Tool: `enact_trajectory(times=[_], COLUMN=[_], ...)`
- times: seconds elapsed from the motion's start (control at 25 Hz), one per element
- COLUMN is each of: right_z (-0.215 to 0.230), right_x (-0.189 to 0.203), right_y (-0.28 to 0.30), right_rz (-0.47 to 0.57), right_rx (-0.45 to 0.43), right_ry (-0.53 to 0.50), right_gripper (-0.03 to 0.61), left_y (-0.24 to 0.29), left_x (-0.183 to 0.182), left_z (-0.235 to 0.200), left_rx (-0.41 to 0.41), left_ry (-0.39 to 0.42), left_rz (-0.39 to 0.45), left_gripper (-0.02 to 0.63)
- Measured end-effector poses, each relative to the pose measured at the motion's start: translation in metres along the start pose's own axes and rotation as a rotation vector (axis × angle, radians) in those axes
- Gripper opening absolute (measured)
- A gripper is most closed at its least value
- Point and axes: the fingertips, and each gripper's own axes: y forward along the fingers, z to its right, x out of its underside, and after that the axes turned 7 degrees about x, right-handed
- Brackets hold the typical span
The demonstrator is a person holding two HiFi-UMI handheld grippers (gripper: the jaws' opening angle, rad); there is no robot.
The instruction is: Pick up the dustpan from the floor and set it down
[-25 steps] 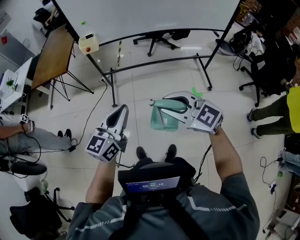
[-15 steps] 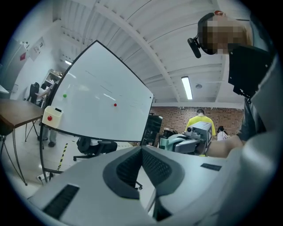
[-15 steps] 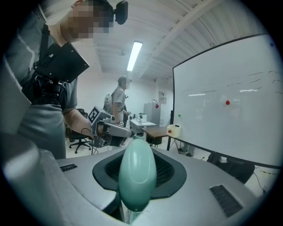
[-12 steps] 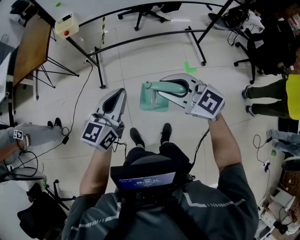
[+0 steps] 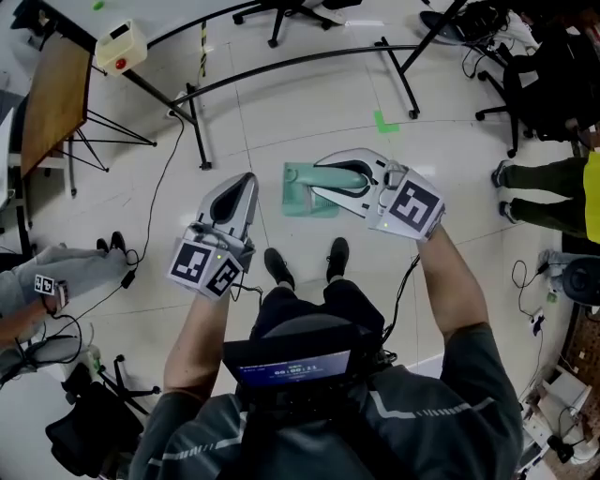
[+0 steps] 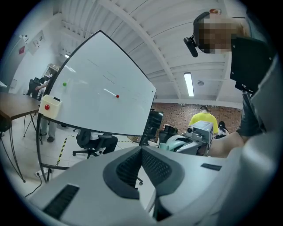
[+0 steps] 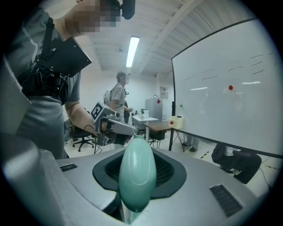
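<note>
A pale green dustpan (image 5: 302,190) hangs over the tiled floor just ahead of the person's shoes (image 5: 277,269). I cannot tell whether it touches the floor. My right gripper (image 5: 330,178) is shut on its rounded handle (image 7: 136,172), which sticks out between the jaws towards the camera in the right gripper view. My left gripper (image 5: 247,185) hovers to the left of the dustpan, apart from it, its jaws shut with nothing between them (image 6: 141,152). In the left gripper view the right gripper's body (image 6: 200,132) and a bit of green dustpan (image 6: 171,144) show at the right.
A whiteboard (image 6: 97,88) on a black tube frame (image 5: 300,70) stands ahead. Office chairs (image 5: 291,11) are behind it. A wooden table (image 5: 52,98) and a cream box with a red button (image 5: 120,47) are at the left. People stand at the right (image 5: 553,187) and sit at the left (image 5: 47,281). Cables (image 5: 159,202) cross the floor.
Both grippers have sunk towards the floor, the right one still carrying the dustpan. The floor and whiteboard frame have slid up in the head view.
</note>
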Motion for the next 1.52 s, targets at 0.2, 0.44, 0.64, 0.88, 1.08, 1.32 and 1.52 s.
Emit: enact_trajectory(times=[0.2,0.44,0.64,0.88,1.08,1.32,1.52], right_z=[0.02,0.054,0.063,0.067,0.056,0.035,0.01], right_x=[0.076,0.217,0.328,0.406,0.441,0.454,0.46], right_y=[0.029,0.069,0.102,0.114,0.113,0.102,0.088], right_rz=[-0.048,-0.082,-0.129,-0.157,-0.185,-0.227,-0.292], right_rx=[0.023,0.022,0.013,0.028,0.045,0.035,0.036], right_ry=[0.022,0.068,0.074,0.072,0.092,0.08,0.087], right_gripper=[0.132,0.132,0.132,0.132,0.135,0.135,0.141], left_y=[0.032,0.09,0.113,0.132,0.13,0.123,0.111], left_x=[0.06,0.184,0.292,0.376,0.408,0.408,0.401], left_z=[-0.043,-0.106,-0.143,-0.153,-0.148,-0.141,-0.127], left_rx=[-0.006,-0.028,-0.058,-0.075,-0.067,-0.088,-0.091], left_ry=[-0.035,-0.08,-0.129,-0.172,-0.18,-0.172,-0.171], left_rz=[-0.032,-0.103,-0.138,-0.185,-0.225,-0.23,-0.23], left_gripper=[0.023,0.023,0.023,0.023,0.023,0.023,0.023])
